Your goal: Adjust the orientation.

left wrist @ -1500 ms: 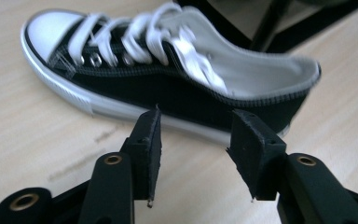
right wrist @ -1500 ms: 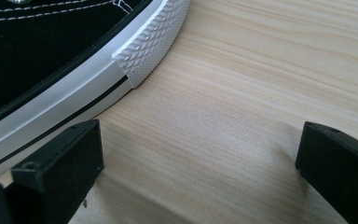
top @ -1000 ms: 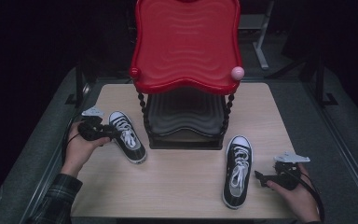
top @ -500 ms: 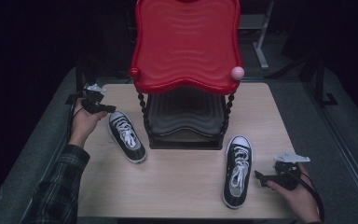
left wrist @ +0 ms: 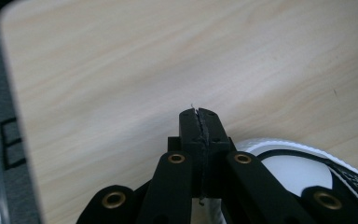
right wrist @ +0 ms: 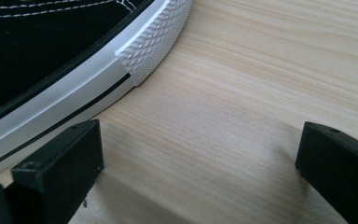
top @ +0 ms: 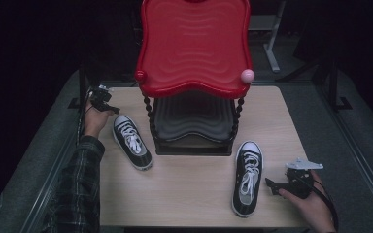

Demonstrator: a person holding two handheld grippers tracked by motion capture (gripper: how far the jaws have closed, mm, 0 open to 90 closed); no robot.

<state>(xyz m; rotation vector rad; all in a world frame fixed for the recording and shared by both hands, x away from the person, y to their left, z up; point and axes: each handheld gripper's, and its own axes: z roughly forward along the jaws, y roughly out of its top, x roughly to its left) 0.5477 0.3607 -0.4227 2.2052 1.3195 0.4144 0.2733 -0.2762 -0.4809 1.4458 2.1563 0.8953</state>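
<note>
Two black-and-white sneakers lie on the wooden table. The left sneaker (top: 132,141) rests at an angle beside the rack; its white toe cap (left wrist: 298,172) appears under my left gripper. That left gripper (top: 108,108) (left wrist: 199,114) hovers near the table's back left corner, behind the sneaker, shut with nothing between its jaws. The right sneaker (top: 246,177) (right wrist: 51,56) points away from me at the front right. My right gripper (top: 270,186) (right wrist: 200,135) sits low on the table just right of it, open, with bare wood between the pads.
A red two-tier rack (top: 194,48) on black beaded posts stands at the back middle, with a dark lower shelf (top: 194,121). A pink ball (top: 247,75) sits on its front right corner. The table (top: 184,194) has a grey surround on both sides.
My left hand has drawn away from the left sneaker toward the back left corner, and its jaws have closed empty. The sneakers and the right gripper have stayed put.
</note>
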